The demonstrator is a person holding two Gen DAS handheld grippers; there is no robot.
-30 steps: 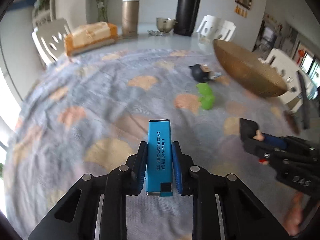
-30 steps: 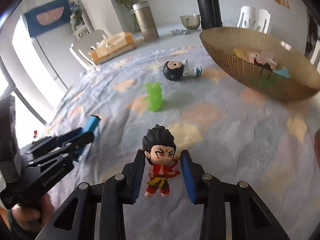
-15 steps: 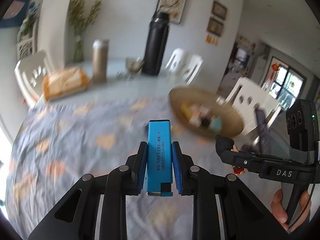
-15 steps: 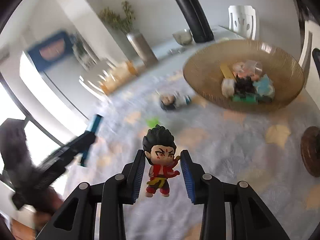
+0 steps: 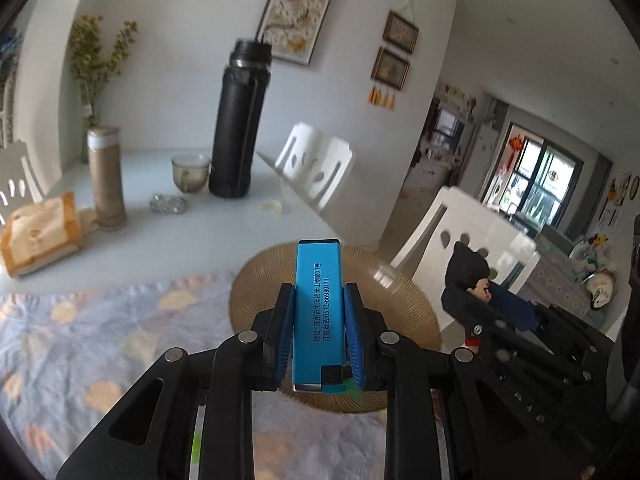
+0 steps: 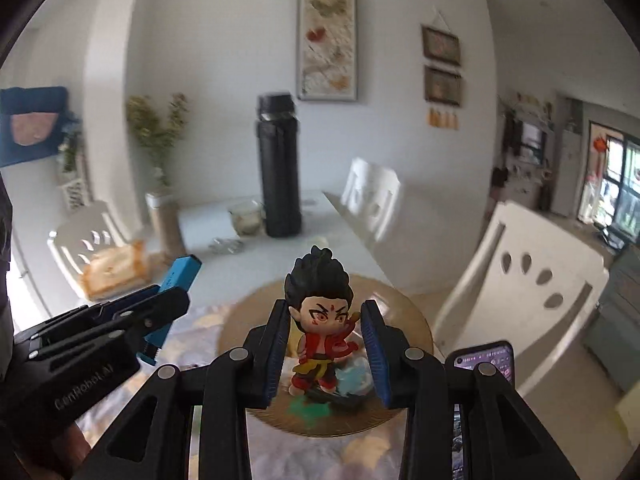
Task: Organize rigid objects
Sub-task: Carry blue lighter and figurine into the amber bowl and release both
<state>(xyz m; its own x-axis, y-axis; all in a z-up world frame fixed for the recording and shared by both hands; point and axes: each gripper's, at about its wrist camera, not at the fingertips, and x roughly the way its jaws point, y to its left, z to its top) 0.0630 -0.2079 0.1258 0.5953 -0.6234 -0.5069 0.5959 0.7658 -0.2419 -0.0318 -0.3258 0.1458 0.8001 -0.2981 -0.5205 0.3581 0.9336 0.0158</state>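
Note:
My left gripper is shut on a blue lighter and holds it above the woven brown bowl. My right gripper is shut on a small black-haired figurine in red, held above the same bowl, which holds several small toys. The right gripper with its figurine shows at the right of the left wrist view. The left gripper with the lighter shows at the left of the right wrist view.
The table has a patterned blue cloth. Behind the bowl stand a tall black flask, a glass cup, a beige tumbler and an orange tissue box. White chairs surround the table. A phone lies right of the bowl.
Both grippers have risen from near the cloth and moved toward the bowl, each keeping its object. They now hover above the bowl.

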